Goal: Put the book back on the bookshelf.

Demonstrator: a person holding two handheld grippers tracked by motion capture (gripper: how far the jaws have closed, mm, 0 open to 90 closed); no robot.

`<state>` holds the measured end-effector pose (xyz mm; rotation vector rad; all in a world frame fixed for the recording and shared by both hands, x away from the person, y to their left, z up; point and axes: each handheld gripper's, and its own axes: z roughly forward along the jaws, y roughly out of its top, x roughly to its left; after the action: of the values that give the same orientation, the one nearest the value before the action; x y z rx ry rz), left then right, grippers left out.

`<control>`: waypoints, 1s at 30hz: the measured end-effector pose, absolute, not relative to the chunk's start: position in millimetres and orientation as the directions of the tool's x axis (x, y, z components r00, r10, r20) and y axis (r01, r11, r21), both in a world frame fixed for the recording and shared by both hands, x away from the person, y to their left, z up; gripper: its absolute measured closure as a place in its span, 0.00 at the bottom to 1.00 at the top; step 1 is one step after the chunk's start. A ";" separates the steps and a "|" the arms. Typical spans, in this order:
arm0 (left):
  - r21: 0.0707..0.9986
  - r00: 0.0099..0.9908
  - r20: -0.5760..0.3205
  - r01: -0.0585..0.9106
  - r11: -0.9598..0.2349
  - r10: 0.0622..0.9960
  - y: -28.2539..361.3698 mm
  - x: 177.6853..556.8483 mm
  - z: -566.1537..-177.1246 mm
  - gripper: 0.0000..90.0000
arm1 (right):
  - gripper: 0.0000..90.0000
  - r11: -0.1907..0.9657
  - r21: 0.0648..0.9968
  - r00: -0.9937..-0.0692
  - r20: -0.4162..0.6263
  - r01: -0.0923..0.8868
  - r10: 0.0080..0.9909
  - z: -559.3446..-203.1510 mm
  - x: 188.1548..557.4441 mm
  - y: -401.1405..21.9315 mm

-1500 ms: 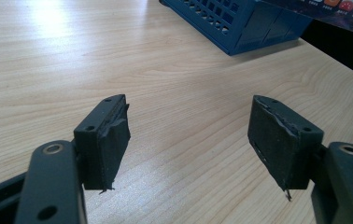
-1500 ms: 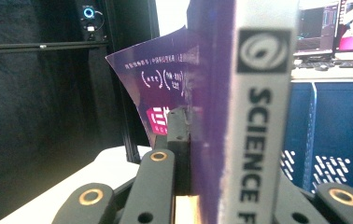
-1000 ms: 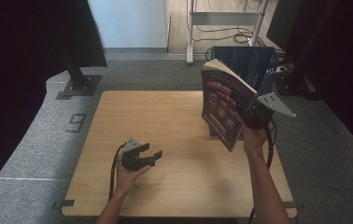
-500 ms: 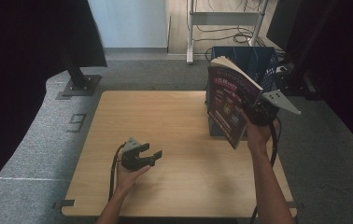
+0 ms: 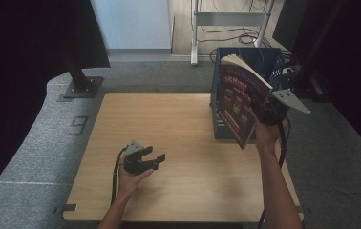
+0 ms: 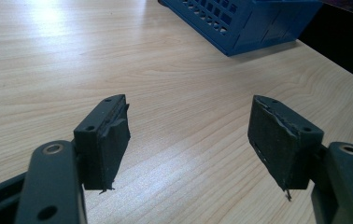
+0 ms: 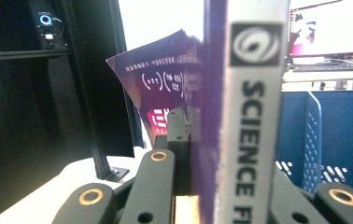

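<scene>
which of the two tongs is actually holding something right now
The right tongs, raised beside the blue crate, are clamped on the purple book. The left tongs hang open and empty low over the table.

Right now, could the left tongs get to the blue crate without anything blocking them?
Probably yes. The left tongs are open and hold nothing, and bare table lies between them and the blue crate. The book is held up by the right tongs.

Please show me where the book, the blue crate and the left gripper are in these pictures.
book (image 5: 236, 102), high view, on its purple cover.
blue crate (image 6: 254, 23), left gripper view, on its side wall.
left gripper (image 5: 155, 160), high view, between its open fingertips.
</scene>
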<state>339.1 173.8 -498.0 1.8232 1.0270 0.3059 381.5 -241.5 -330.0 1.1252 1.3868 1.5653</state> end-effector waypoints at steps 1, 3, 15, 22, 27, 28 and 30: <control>0.844 0.610 -0.226 0.512 -0.160 0.759 173.8 339.1 -498.0 0.33 | 0.91 -0.133 0.991 -0.334 0.132 0.019 0.933 -330.0 381.5 -241.5; 0.845 0.611 -0.227 0.511 -0.160 0.758 174.0 339.0 -497.7 0.33 | 0.91 -0.132 0.991 -0.326 0.129 0.013 0.936 -329.6 382.9 -242.6; 0.844 0.609 -0.228 0.513 -0.157 0.760 176.7 339.5 -497.2 0.33 | 0.91 -0.138 0.990 -0.298 0.134 0.008 0.945 -328.7 391.3 -246.2; 0.844 0.610 -0.231 0.514 -0.156 0.758 176.9 339.2 -496.7 0.33 | 0.91 -0.133 0.991 -0.280 0.127 -0.001 0.952 -326.1 397.4 -245.7; 0.844 0.611 -0.231 0.513 -0.156 0.758 176.8 339.2 -496.6 0.33 | 0.91 -0.115 0.993 -0.264 0.110 -0.003 0.958 -324.6 403.5 -242.4; 0.844 0.611 -0.231 0.513 -0.157 0.757 176.7 339.1 -496.6 0.33 | 0.91 -0.110 0.994 -0.261 0.106 -0.002 0.960 -324.3 406.1 -241.2; 0.844 0.612 -0.231 0.513 -0.158 0.756 176.7 339.1 -496.6 0.33 | 0.91 -0.116 0.993 -0.260 0.112 0.001 0.959 -324.0 408.4 -240.0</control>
<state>339.1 176.7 -496.6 1.8222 1.0255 0.2994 408.4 -240.0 -324.0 1.1479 1.3330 1.4961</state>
